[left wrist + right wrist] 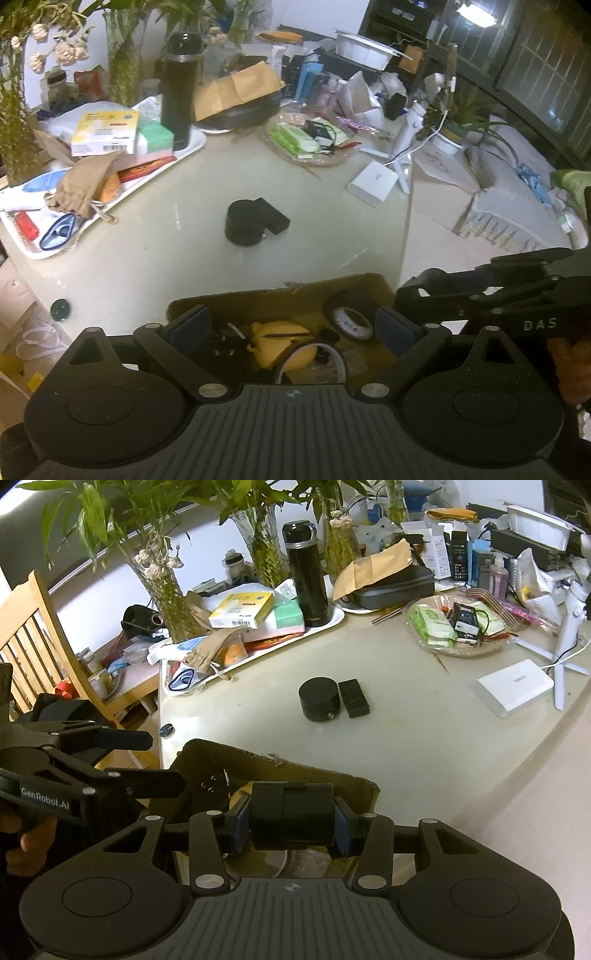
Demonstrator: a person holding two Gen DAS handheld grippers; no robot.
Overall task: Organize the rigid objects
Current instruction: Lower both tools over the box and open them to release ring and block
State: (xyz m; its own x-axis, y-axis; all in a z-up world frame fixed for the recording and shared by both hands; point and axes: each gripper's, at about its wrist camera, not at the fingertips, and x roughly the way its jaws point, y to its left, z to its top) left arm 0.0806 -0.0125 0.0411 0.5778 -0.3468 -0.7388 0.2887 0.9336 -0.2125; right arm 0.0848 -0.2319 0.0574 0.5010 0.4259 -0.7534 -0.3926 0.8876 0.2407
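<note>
A brown cardboard box (pixel 280 299) stands at the table's near edge, also in the right wrist view (pixel 332 775). It holds a yellow object (pixel 275 343), a black tape roll (pixel 351 319) and a clear tape roll (pixel 314 360). My left gripper (pixel 291 328) is open and empty above the box. My right gripper (pixel 291 821) is shut on a black boxy object (pixel 291 816) over the box. A black round puck (pixel 319 698) and a black rectangular block (pixel 354 697) lie side by side mid-table, also in the left wrist view (pixel 243 221).
A white tray (pixel 332 618) with boxes and a black flask (pixel 308 574) is at the back left. A glass dish (pixel 458 650) of packets, a white box (pixel 515 690), a white tripod (pixel 567 635), vases and a wooden chair (pixel 33 627) surround the table.
</note>
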